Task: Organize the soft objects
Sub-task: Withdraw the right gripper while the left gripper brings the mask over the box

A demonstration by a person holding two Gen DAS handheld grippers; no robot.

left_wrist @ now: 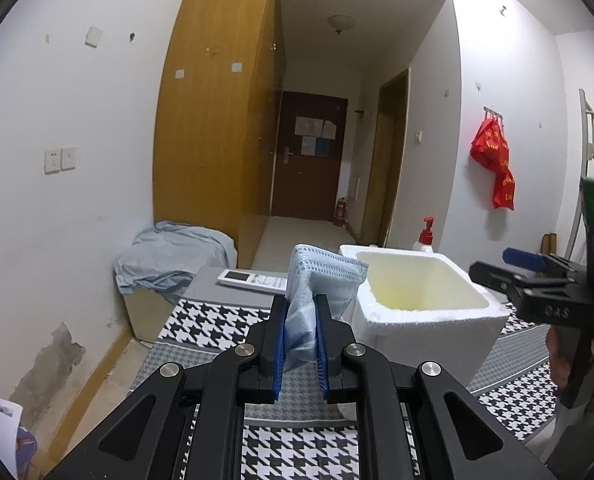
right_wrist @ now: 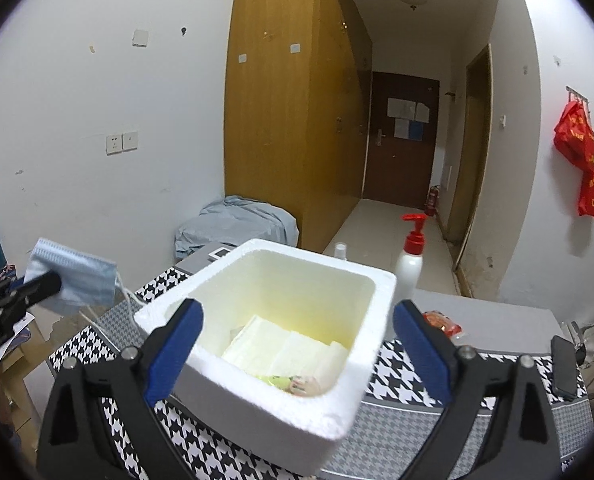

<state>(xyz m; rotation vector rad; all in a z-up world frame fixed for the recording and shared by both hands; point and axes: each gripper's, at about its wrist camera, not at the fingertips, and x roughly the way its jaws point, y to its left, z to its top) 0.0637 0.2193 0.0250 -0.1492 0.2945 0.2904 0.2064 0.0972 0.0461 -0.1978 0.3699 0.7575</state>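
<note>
L claw (left_wrist: 301,332) pinches blue face mask (left_wrist: 317,280), held up just left of foam box (left_wrist: 425,320); box opening lies to its right. R claw (right_wrist: 297,344) gapes wide, empty, over the box w/ jaws astride it.

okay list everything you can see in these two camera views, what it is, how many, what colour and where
face mask: one, light blue, pinched in the left tongs, held up left of the foam box
foam box: one, white, open top, on the checked cloth
folded pads: a few, white, on the box floor beside a small colourful packet
pump bottle: one, white with red pump, behind the box
remote control: one, white, on the table's far grey part
red packet: one, right of the box
phone: one, black, table's right edge
checked cloth: one, black and white, over the table
red bag: one, hanging on the right wall
left tongs: black with blue pads, shut on the mask
right tongs: black with blue pads, open, astride the box
</note>
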